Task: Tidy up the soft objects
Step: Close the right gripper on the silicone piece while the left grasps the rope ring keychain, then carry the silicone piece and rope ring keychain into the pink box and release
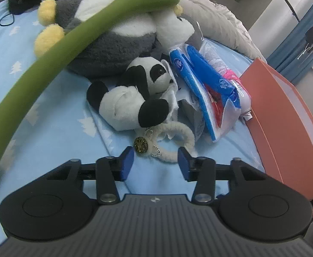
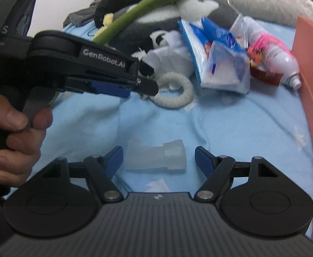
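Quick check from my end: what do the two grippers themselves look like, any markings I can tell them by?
Both are matte black plastic with ribbed bodies, round side discs and silver pivot pins. The left gripper and right gripper carry blue finger pads. White "GenRobot.AI" lettering runs along the left one's side. No cables or sleeves show.

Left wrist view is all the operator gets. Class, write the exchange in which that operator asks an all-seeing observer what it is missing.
Operator: What faces the right gripper?
Observer: A translucent plastic piece lies on the blue sheet between its open fingers, untouched.
Operator: Who holds my left gripper?
Observer: A bare hand grips its handle.
Operator: Where does the pink-labelled tube end?
Observer: Its cap points toward the orange box.
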Available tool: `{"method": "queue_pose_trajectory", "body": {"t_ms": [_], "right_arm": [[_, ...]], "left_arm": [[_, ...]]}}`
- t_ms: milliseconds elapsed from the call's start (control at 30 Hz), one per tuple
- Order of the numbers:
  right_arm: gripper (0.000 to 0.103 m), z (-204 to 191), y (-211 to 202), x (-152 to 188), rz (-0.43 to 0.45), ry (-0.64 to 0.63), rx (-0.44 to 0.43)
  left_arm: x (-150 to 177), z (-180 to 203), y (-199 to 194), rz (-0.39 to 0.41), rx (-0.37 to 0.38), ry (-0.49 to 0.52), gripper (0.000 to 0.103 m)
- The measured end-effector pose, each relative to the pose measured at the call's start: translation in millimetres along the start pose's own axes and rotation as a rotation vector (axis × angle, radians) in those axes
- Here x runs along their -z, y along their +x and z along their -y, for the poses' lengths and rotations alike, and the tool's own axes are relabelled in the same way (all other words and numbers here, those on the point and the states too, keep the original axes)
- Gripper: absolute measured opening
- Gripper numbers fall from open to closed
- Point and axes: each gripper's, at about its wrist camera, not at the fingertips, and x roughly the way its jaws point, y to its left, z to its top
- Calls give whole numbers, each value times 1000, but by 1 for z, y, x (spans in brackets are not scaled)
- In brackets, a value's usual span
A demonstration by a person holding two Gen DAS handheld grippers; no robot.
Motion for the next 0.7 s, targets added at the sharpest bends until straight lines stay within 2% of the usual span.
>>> {"method": "queue_pose_trajectory", "body": {"t_ms": [200, 333, 500, 533, 633, 700], "right_arm": [[76, 4, 7, -5, -18, 60, 1], [62, -1, 7, -4, -25, 3, 24], [57, 2, -2, -5, -21, 19, 14], [56, 3, -4, -4, -17, 23, 17], [37, 5, -11, -3, -13, 33, 26], [37, 7, -17, -1, -6, 45, 36]], "left_arm": [[-3, -2, 19, -7, -20, 9, 35], [-4, 3, 23, 7, -45, 20, 25], [3, 6, 14, 23, -54, 16, 12], [4, 7, 11, 24, -55, 15, 12], [10, 12, 4, 41, -63, 10, 12], [14, 14, -3, 49, -61, 3, 12]]}}
